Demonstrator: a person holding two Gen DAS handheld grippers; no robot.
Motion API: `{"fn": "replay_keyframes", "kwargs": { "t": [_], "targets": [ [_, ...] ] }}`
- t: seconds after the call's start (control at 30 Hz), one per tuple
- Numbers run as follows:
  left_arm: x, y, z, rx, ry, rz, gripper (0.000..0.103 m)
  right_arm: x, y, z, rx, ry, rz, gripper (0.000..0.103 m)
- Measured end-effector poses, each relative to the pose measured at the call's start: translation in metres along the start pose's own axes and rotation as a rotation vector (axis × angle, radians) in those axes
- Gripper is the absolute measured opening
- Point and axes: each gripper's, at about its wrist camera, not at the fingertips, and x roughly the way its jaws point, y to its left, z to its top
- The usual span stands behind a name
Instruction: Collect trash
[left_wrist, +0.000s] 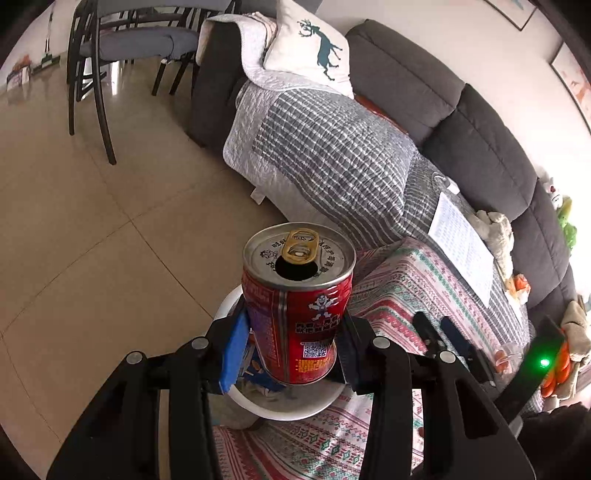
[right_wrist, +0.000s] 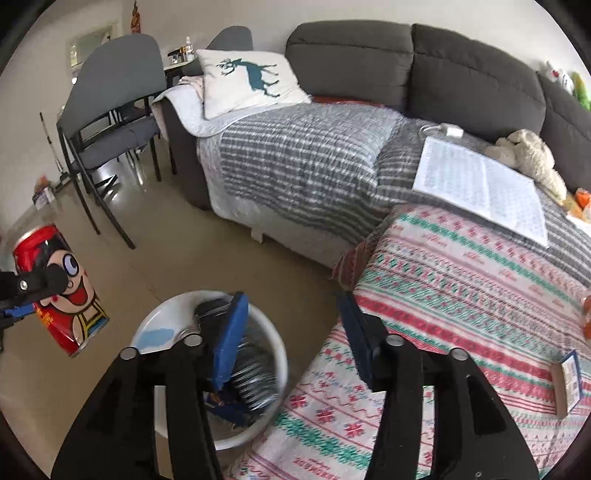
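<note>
One red drink can (left_wrist: 297, 306) we hold upright, opening skyward, clamped in our left gripper (left_wrist: 291, 343) above the round white bin (right_wrist: 162, 314); our right gripper (right_wrist: 291, 332) gapes wide, holding nothing.

The right gripper (right_wrist: 291, 332) is hanging with its jaws apart and nothing between them, over the rim of a white bin (right_wrist: 162, 314) standing on the floor beside a patterned blanket (right_wrist: 461, 295). Blurred dark trash is lying inside the bin. At far left, the left gripper (right_wrist: 26, 291) is clamping a red can (right_wrist: 62, 295), tilted, above the floor.
</note>
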Motion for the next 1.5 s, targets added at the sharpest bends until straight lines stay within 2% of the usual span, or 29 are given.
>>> {"fn": "replay_keyframes", "kwargs": {
  "t": [0.07,0.2,0.47,0.6,0.67,0.73,0.93,1.13,1.5],
  "targets": [
    [0.005,-0.001,-0.001,0.003,0.011,0.003,0.043,-0.007,-0.005,-0.001,-0.003,-0.027,-0.028,0.068],
    [0.013,-0.011,-0.005,0.031,0.031,0.014,0.043,-0.015,-0.018,-0.003,0.014,-0.041,-0.055,0.075],
    [0.03,-0.03,-0.013,0.086,0.055,0.041,0.043,-0.023,-0.042,-0.012,0.054,-0.048,-0.083,0.085],
    [0.037,-0.042,-0.014,0.097,0.057,0.048,0.043,-0.028,-0.056,-0.014,0.066,-0.05,-0.098,0.085],
    [0.04,-0.048,-0.015,0.11,0.058,0.055,0.046,-0.031,-0.064,-0.015,0.076,-0.053,-0.106,0.086],
    [0.042,-0.057,-0.015,0.131,0.05,0.069,0.053,-0.034,-0.071,-0.017,0.089,-0.061,-0.116,0.09],
    [0.041,-0.079,-0.018,0.179,0.018,0.096,0.061,-0.042,-0.091,-0.019,0.11,-0.075,-0.132,0.093],
    [0.04,-0.1,-0.02,0.188,0.008,0.096,0.062,-0.053,-0.111,-0.022,0.135,-0.093,-0.151,0.095],
    [0.02,-0.179,-0.046,0.308,-0.086,0.088,0.084,-0.092,-0.169,-0.03,0.171,-0.125,-0.242,0.096]
  ]
}}
